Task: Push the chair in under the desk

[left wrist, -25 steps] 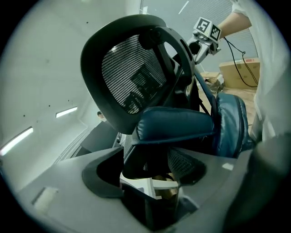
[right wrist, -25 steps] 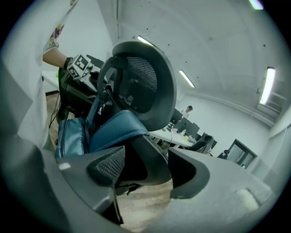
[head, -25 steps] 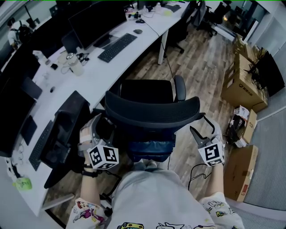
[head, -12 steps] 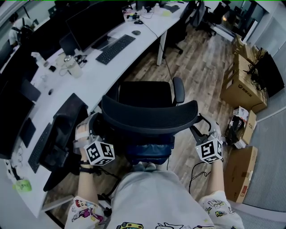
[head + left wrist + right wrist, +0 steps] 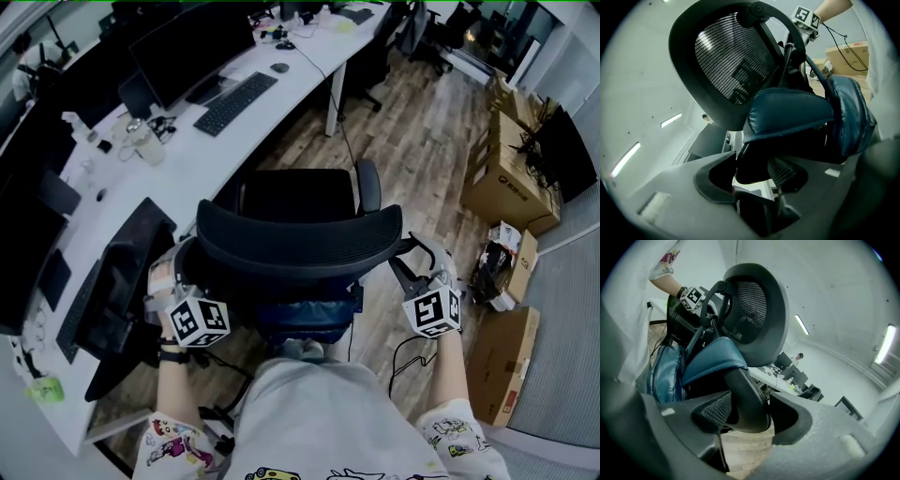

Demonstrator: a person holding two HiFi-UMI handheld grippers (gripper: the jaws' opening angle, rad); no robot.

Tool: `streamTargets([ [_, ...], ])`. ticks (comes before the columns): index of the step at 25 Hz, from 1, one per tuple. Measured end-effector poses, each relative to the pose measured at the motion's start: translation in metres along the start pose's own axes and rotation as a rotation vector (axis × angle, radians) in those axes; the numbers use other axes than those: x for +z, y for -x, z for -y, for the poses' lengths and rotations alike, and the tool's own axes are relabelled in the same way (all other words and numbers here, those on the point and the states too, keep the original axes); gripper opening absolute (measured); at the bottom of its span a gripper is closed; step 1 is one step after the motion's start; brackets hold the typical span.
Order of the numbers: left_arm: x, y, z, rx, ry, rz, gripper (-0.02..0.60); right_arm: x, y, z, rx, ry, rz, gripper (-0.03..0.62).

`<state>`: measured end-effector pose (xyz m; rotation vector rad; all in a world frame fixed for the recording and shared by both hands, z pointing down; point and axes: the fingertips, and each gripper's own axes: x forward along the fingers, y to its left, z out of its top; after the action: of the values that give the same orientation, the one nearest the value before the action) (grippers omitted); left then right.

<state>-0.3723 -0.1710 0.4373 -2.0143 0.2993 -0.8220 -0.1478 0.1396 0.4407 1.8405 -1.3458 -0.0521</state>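
A black mesh-backed office chair (image 5: 300,246) with a blue cushion (image 5: 305,314) on its back stands in front of the white curved desk (image 5: 202,159). Its seat (image 5: 298,195) points at the desk edge. My left gripper (image 5: 176,277) is at the backrest's left edge and my right gripper (image 5: 405,264) is at its right edge. In the left gripper view, the left gripper (image 5: 754,176) has the dark backrest frame (image 5: 754,164) pressed between its pads. In the right gripper view, the right gripper (image 5: 747,416) clamps the frame bar (image 5: 745,399). Both pairs of jaws have just been closing onto the frame.
On the desk are a monitor (image 5: 187,47), a keyboard (image 5: 234,101) and small clutter (image 5: 141,136). A dark bulky shape (image 5: 122,291) sits at my left under the desk. Cardboard boxes (image 5: 511,169) (image 5: 506,361) line the right wall. More chairs (image 5: 384,47) stand farther back on the wood floor.
The chair back and both grippers have shifted slightly left in the head view, toward the desk. Both grippers have drawn closer onto the backrest's edges.
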Motion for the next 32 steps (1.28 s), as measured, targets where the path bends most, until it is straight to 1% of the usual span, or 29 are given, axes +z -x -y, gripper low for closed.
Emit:
streamTargets([
  [11, 0.008, -0.026, -0.008, 0.02, 0.035, -0.042, 0.222, -0.007, -0.04, 0.029, 0.021, 0.006, 0.005, 0.252],
  [32, 0.022, -0.084, -0.037, 0.02, 0.055, -0.117, 0.224, -0.01, -0.124, 0.091, 0.038, 0.004, 0.049, 0.255],
])
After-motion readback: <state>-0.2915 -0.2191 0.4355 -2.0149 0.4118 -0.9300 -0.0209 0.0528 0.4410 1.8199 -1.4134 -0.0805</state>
